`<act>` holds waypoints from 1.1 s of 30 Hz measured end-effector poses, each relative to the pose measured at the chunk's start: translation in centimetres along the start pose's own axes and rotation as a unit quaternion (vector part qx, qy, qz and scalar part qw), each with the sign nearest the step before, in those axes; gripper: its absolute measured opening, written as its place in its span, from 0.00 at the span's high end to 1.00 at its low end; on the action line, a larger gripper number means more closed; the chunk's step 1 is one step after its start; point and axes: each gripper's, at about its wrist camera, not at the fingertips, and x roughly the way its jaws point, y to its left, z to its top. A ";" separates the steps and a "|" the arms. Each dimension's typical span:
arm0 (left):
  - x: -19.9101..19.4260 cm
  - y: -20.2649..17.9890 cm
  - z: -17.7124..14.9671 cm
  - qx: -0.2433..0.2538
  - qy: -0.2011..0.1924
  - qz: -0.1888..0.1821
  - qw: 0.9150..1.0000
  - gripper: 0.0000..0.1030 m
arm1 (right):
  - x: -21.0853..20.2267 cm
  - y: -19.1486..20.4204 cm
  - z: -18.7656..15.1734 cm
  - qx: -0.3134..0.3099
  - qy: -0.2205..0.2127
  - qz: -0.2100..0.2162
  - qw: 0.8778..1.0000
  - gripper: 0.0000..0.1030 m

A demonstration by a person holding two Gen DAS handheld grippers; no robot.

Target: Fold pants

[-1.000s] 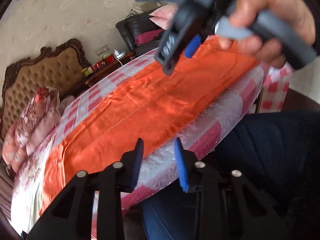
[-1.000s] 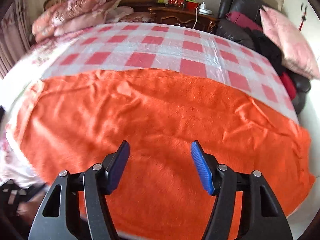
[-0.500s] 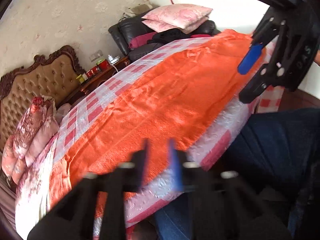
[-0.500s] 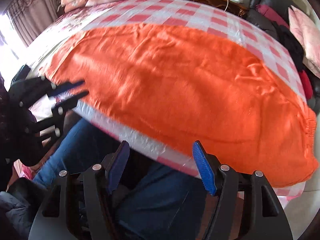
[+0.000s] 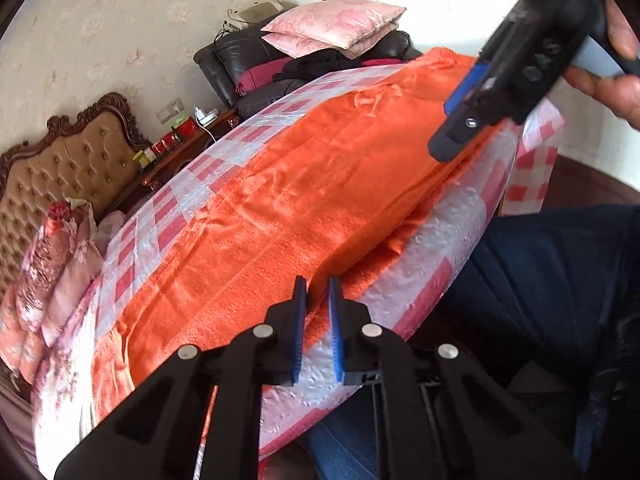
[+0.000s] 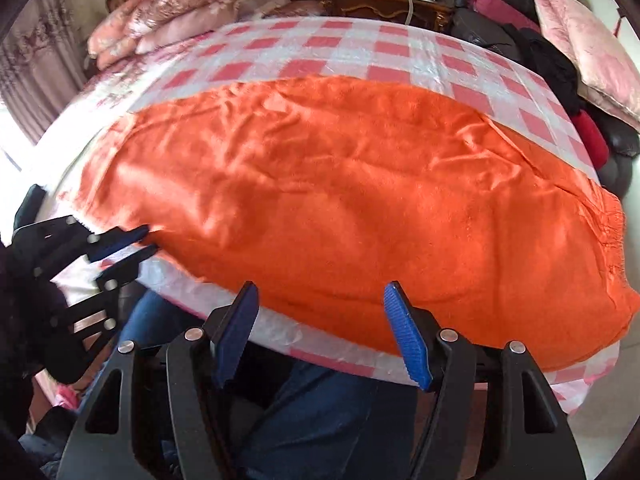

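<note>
Both grippers at orange pants (image 6: 340, 184): left gripper (image 5: 317, 292) nearly closed, perhaps pinching hem; right gripper (image 6: 320, 300) wide, empty.

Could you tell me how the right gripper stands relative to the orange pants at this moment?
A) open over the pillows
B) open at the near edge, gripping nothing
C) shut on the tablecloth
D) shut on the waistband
B: the right gripper has its fingers spread wide at the near edge of the orange pants, with no cloth between them.
</note>
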 end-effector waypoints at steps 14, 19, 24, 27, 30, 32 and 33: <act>0.5 0.7 0.6 -0.017 -0.007 0.028 0.999 0.93 | 3.0 2.4 0.4 0.018 0.033 0.040 0.998 0.39; 0.6 0.1 0.2 -0.007 0.002 0.019 1.000 0.93 | 0.6 2.9 0.8 -0.011 0.016 0.021 1.000 0.39; 0.9 -0.3 -0.6 -0.007 0.012 0.007 1.000 0.92 | 0.9 1.7 3.1 0.002 0.001 0.008 1.000 0.39; 1.0 -0.2 -0.8 -0.019 0.011 0.009 1.000 0.87 | 2.2 2.6 6.9 -0.031 -0.022 -0.019 0.999 0.39; 1.0 -0.2 -0.9 -0.025 0.010 0.013 1.000 0.86 | 5.0 4.9 11.9 -0.086 -0.029 -0.034 0.995 0.39; 1.0 -0.3 -1.0 -0.027 0.008 0.019 0.999 0.84 | 6.6 6.2 14.5 -0.119 -0.035 -0.024 0.992 0.39; 1.1 -0.3 -1.0 -0.030 0.008 0.020 0.999 0.84 | 7.7 6.7 15.9 -0.133 -0.032 -0.022 0.990 0.39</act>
